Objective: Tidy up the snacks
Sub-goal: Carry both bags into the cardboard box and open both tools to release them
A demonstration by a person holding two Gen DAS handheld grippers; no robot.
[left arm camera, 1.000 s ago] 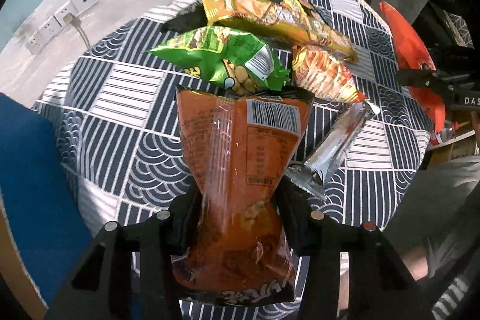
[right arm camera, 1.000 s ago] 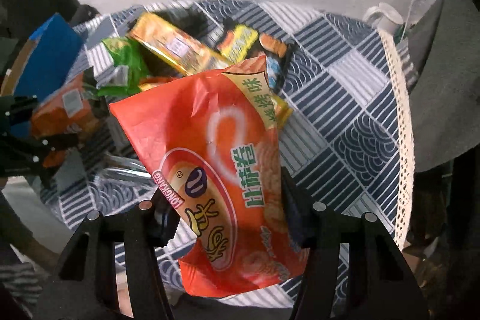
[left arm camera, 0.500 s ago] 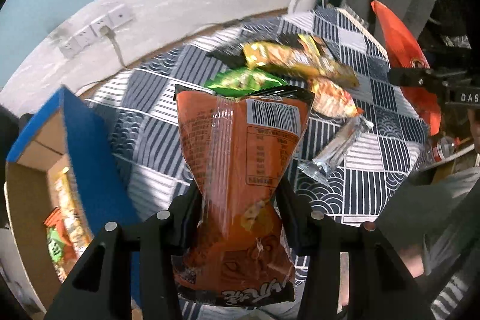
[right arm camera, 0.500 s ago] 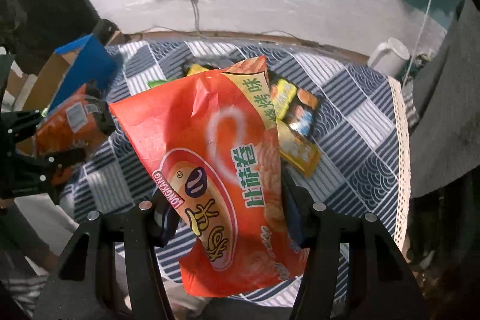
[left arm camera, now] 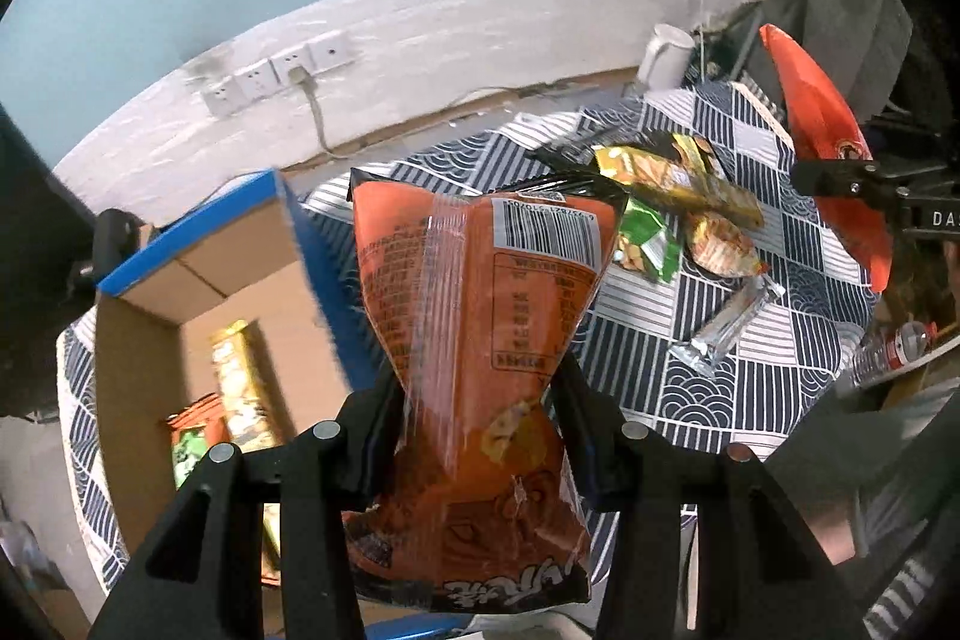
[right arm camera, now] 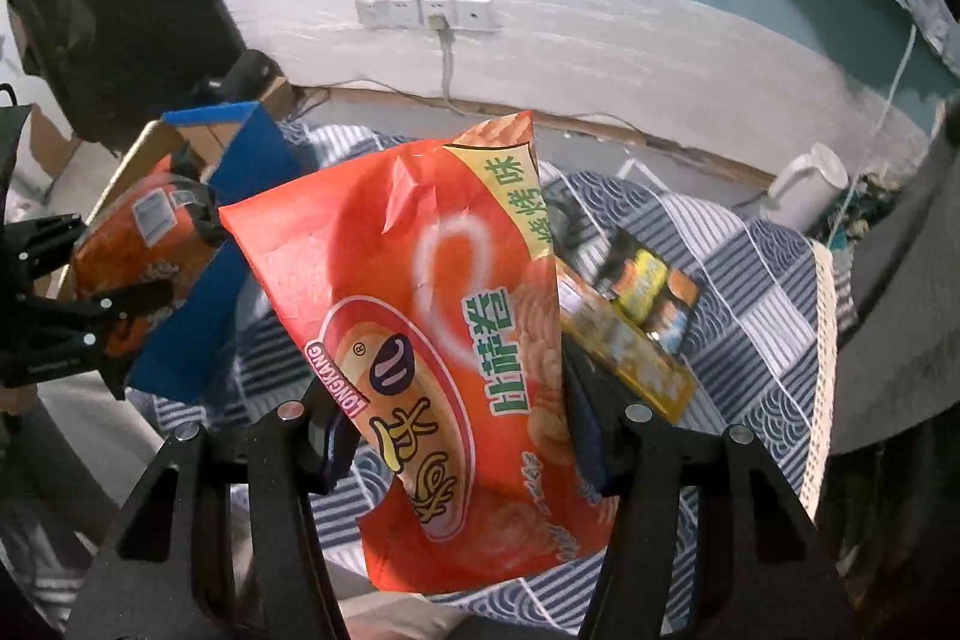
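My left gripper [left arm camera: 477, 394] is shut on an orange snack bag [left arm camera: 480, 316] with a barcode, held in the air beside the open blue cardboard box [left arm camera: 198, 274]. The box holds a few snack packs [left arm camera: 240, 388]. My right gripper [right arm camera: 456, 400] is shut on a big red-orange chip bag [right arm camera: 432, 316], held above the table. The left gripper with its orange bag also shows in the right wrist view [right arm camera: 138, 244], by the blue box [right arm camera: 228, 232]. The red bag also shows in the left wrist view [left arm camera: 822, 142].
On the patterned tablecloth [left arm camera: 780, 316] lie a yellow pack [left arm camera: 678, 178], a green pack [left arm camera: 648, 238], an orange pack [left arm camera: 720, 244] and a silver bar [left arm camera: 729, 322]. A white mug [left arm camera: 666, 55] stands at the far edge. Wall sockets [left arm camera: 276, 67] are behind.
Both grippers have risen and tilted up with their bags. My left gripper has swung left, so the open blue box now lies just beside its bag.
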